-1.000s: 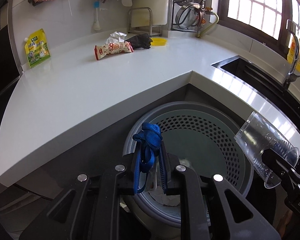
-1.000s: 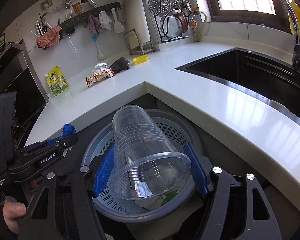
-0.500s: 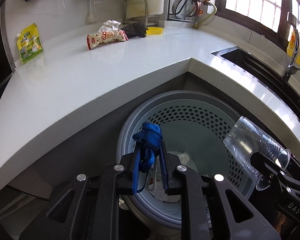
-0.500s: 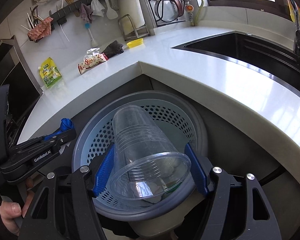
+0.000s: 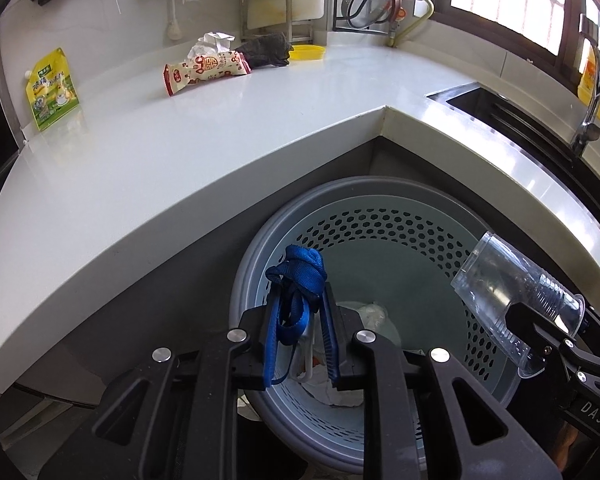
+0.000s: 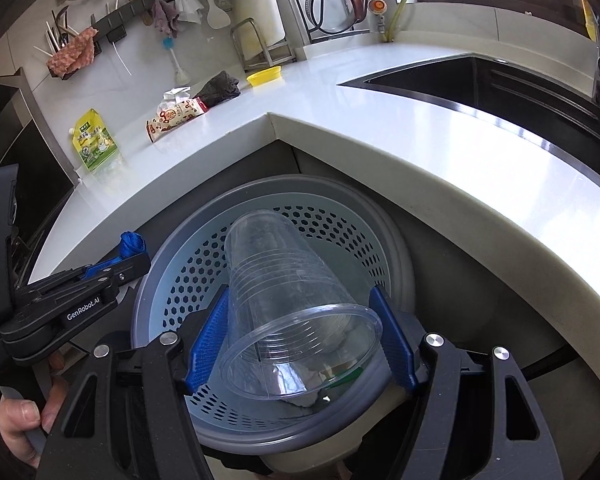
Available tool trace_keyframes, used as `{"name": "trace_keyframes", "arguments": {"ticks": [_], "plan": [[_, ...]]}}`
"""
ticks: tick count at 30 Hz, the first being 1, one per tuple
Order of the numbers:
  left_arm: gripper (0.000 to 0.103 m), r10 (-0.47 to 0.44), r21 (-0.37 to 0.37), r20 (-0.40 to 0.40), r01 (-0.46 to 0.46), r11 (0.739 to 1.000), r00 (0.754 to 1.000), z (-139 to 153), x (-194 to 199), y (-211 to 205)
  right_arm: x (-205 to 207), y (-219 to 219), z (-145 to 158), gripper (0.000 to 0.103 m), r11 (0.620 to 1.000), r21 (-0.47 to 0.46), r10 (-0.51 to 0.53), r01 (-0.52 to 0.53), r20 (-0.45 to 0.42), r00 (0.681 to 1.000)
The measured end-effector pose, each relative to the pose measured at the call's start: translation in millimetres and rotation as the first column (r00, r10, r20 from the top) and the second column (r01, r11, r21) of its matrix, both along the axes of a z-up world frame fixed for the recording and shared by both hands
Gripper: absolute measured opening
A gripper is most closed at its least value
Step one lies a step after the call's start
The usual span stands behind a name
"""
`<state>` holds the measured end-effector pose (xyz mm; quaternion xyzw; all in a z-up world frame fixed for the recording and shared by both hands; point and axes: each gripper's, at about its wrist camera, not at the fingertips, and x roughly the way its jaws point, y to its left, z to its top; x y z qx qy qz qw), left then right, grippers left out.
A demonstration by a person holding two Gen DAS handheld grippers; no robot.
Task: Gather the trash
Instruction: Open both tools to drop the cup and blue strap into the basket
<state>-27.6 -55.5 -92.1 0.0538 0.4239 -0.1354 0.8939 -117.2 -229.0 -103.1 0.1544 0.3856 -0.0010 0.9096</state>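
My left gripper (image 5: 300, 312) is shut on a knotted blue strap (image 5: 300, 276), held over the near left rim of a grey perforated trash basket (image 5: 380, 216). My right gripper (image 6: 300, 332) is shut on a clear plastic cup (image 6: 280, 280), rim toward the camera, tilted over the same basket (image 6: 396, 248). The cup also shows in the left wrist view (image 5: 512, 292), above the basket's right side. White crumpled trash (image 5: 374, 314) lies in the basket's bottom. The left gripper shows in the right wrist view (image 6: 132, 256).
On the white counter (image 5: 180, 148) lie a red-and-white snack wrapper (image 5: 204, 72), a crumpled tissue (image 5: 212, 42), a dark cloth (image 5: 266, 50), a yellow dish (image 5: 306, 52) and a yellow-green pouch (image 5: 52, 88). A black sink (image 6: 500, 92) with a tap lies at right.
Both grippers have moved down and in over the basket with their loads. The cup is lower over the basket's right side. Neither grip has changed.
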Motion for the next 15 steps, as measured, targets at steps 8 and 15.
{"name": "trace_keyframes", "arguments": {"ticks": [8, 15], "plan": [[0.029, 0.003, -0.003, 0.014, -0.003, 1.000, 1.000, 5.8, -2.8, 1.4, -2.0, -1.2, -1.6, 0.068, 1.000, 0.014, 0.007, -0.007, 0.004, 1.000], [0.044, 0.014, -0.006, 0.012, -0.014, 1.000, 1.000, 9.5, -4.0, 7.0, -4.1, -9.8, -0.9, 0.072, 0.998, 0.058, -0.002, 0.000, 0.021, 1.000]]}}
